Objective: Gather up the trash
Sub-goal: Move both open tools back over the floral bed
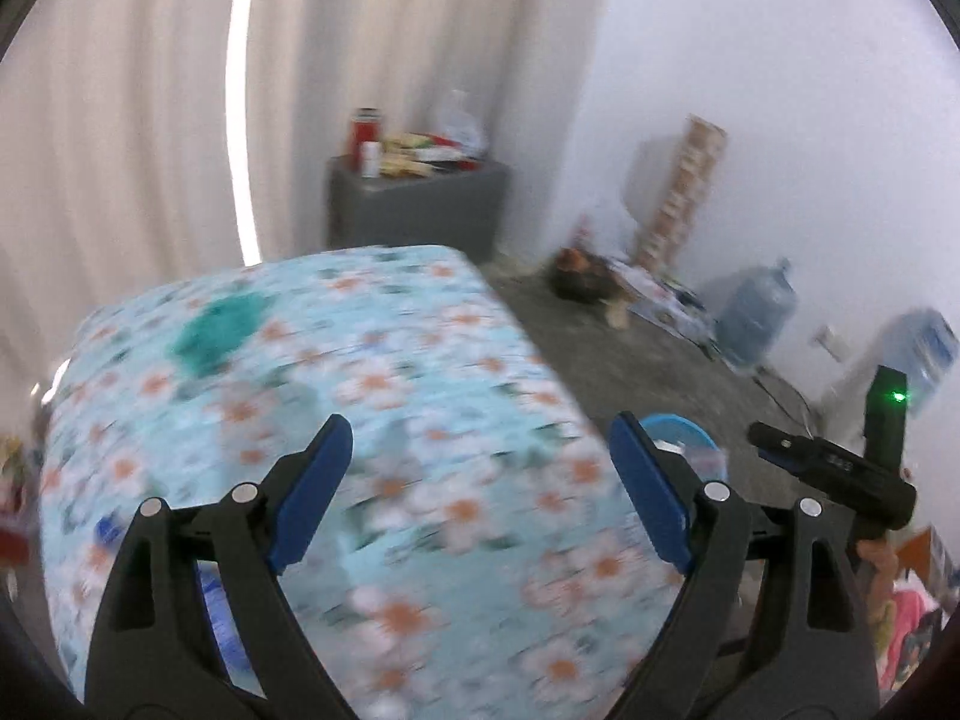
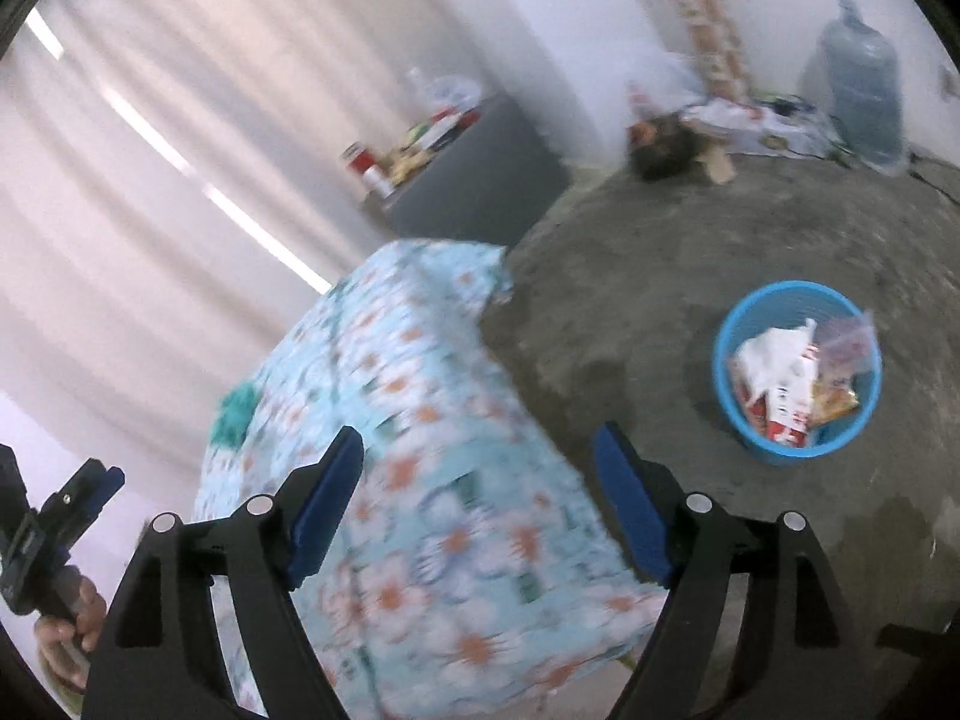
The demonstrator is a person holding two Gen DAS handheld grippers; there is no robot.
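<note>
White pleated curtains hang along the left of a bare room with a grey concrete floor. Before them stands a table draped in a pale blue cloth printed with white and orange flowers, a dark green blotch near its far end. Behind it, in the corner, a grey cabinet carries a red flask and a clutter of packets. Further right, a clear blue water jug sits against the white wall beside scattered papers.

Both views are blurred. The left gripper hangs over the flowered cloth with its blue-padded jaws spread wide and nothing between them. The right gripper is likewise wide apart and empty, tilted over the table's near corner; a hand grips the other tool at the lower left of its view.

To the right on the floor, well apart from the table, stands the round blue plastic bin, already holding white, red and yellow wrappers.

With both claws empty and rubbish lying in the bin, this looks like the gap between a drop and the next pickup. No loose trash shows plainly on the cloth, though a blue shape near its left edge is too blurred to identify. The next move probably calls for steadying the view, finding a remaining piece, and bringing open jaws down around it.
</note>
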